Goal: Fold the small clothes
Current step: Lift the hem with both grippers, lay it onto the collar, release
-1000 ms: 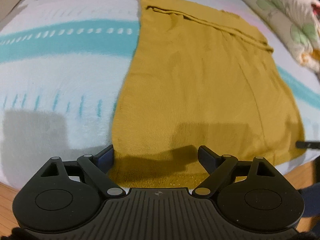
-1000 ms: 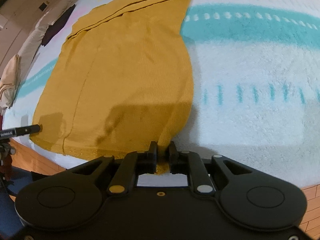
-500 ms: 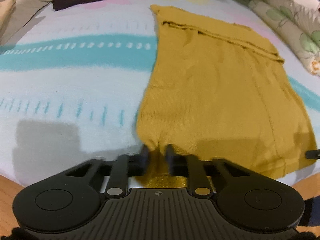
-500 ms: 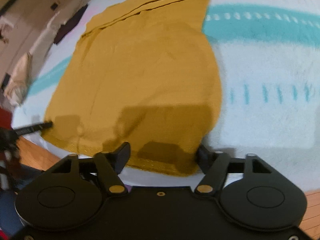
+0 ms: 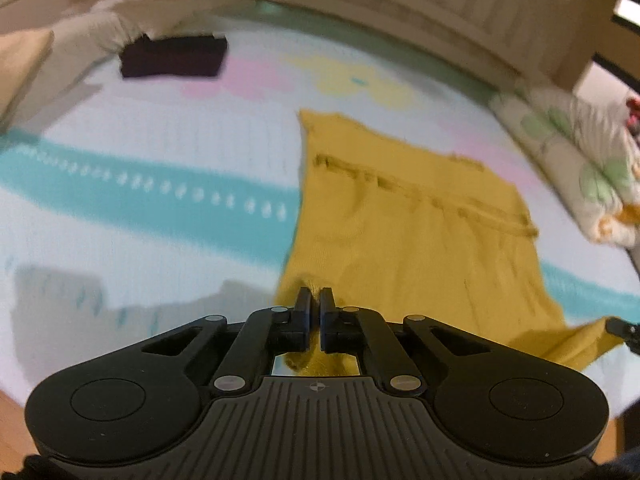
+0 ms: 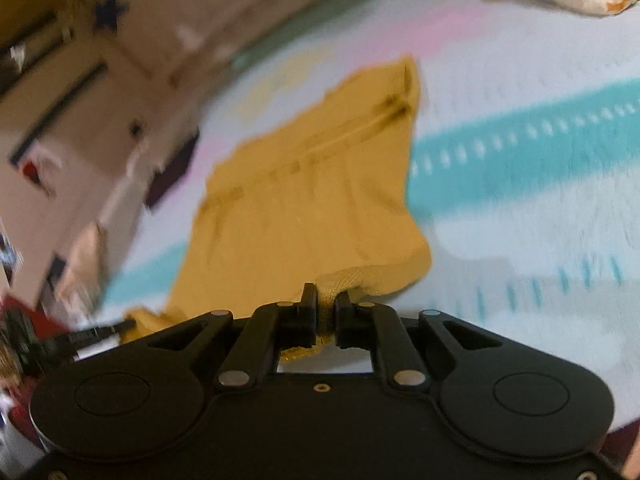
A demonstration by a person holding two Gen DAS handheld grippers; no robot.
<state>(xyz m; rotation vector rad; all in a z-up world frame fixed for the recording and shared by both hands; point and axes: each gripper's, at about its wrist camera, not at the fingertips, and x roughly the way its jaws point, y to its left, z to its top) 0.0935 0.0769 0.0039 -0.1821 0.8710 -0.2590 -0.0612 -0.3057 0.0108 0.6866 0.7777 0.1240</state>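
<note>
**Op:** L gripper (image 5: 315, 300) is pinched on the near L corner of the mustard garment (image 5: 404, 240). Jaws nearly together, only a sliver of gap w/ cloth bunched in it, and more fabric shows through the window behind the fingers.

**Sup:** And the R side?

**Op:** R gripper (image 6: 325, 300) has the other near corner. Jaws close together around a raised fold of the hem, a bit more gap than on the L. Fabric puffs up just beyond the fingertips.

**Sup:** Where's the garment sitting?

**Op:** On the bed cover (image 5: 160, 152), pale w/ a teal stripe (image 5: 168, 196) plus pink and yellow patches. Far part lies flat on the cover; a seam line runs across it near the far end. Both near corners are pulled up at my 2 grippers. From L cam I see the R gripper's tip at the frame's R edge, at the other corner.

**Sup:** Anything else around?

**Op:** 1 dark folded item (image 5: 174, 56) far L on the cover, well apart from the garment. Floral pillow (image 5: 580, 168) to the R. Both views are blurry, so finer detail I can't tell.
</note>
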